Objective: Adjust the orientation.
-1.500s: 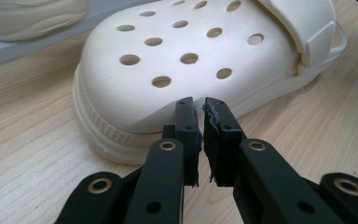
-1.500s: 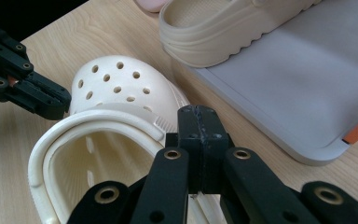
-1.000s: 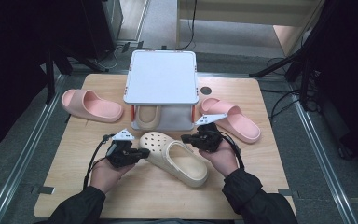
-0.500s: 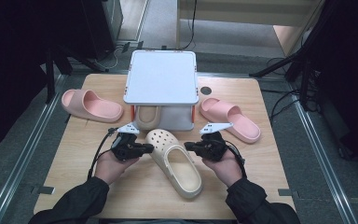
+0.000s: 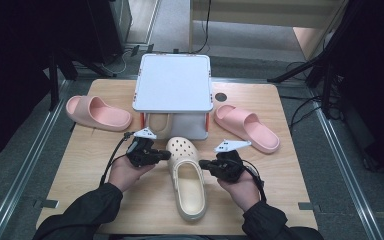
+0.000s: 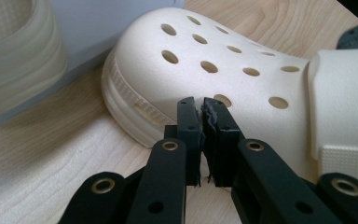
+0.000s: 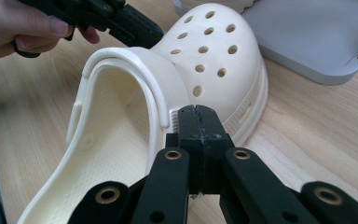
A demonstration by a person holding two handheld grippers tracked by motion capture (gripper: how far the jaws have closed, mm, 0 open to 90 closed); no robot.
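Cream clog (image 5: 187, 175) lies mid-worktop (image 5: 90, 165), toe toward the far white stand (image 5: 172, 82). Left gripper (image 5: 166, 155) and right gripper (image 5: 202, 164), both closed and holding nothing, press its two sides.

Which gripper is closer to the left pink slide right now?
Left. The left gripper is at the clog's left side, with the left pink slide up and to its left. The right gripper is on the clog's far side.

No words, labels, brand marks, numbers or signs can be read anywhere in these pictures, whether on the shoes, the white box or the wooden surface.
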